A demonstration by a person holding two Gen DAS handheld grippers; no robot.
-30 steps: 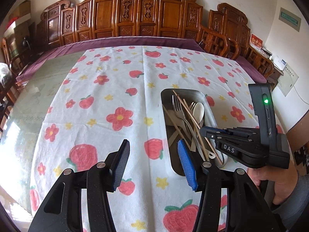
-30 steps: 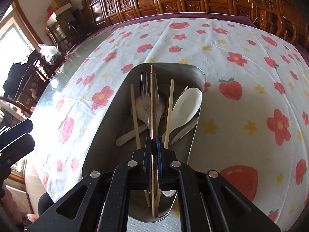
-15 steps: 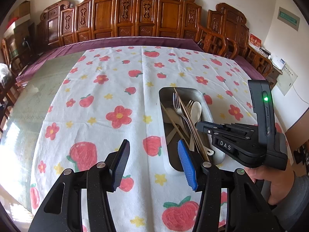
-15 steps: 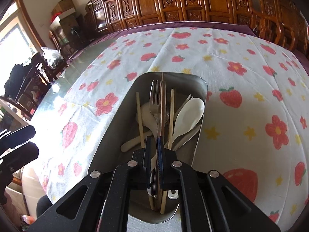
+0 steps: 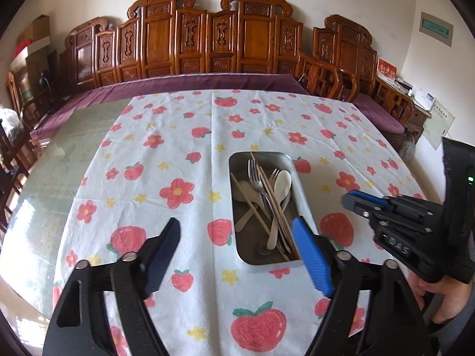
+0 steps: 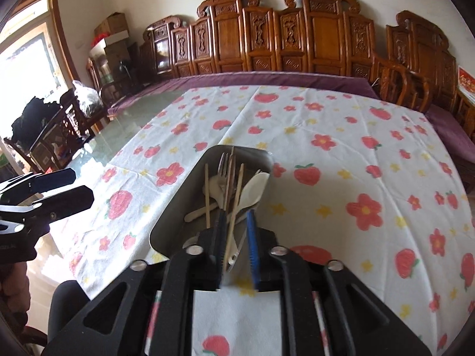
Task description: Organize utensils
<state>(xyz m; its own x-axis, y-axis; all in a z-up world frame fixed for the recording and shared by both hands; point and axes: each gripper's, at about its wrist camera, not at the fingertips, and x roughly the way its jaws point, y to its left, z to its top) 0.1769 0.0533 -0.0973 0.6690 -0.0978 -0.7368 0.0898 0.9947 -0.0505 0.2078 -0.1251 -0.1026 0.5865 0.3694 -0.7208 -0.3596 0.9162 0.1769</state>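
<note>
Both grippers have pulled back from the metal tray [image 5: 299,178], jaws just opening. Left gripper [image 5: 237,255] gapes wide, empty. Right gripper [image 6: 236,237] stands partly open, gripping nothing. Chopsticks [image 5: 274,198], forks [image 5: 255,175] and spoons [image 5: 282,182] lie in the tray on the counter [image 5: 178,154].

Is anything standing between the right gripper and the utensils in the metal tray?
Nothing visible. The right gripper hangs over the near end of the rectangular metal tray, jaws just opened, empty. The wooden chopsticks, steel fork and white spoons lie exposed.
</note>
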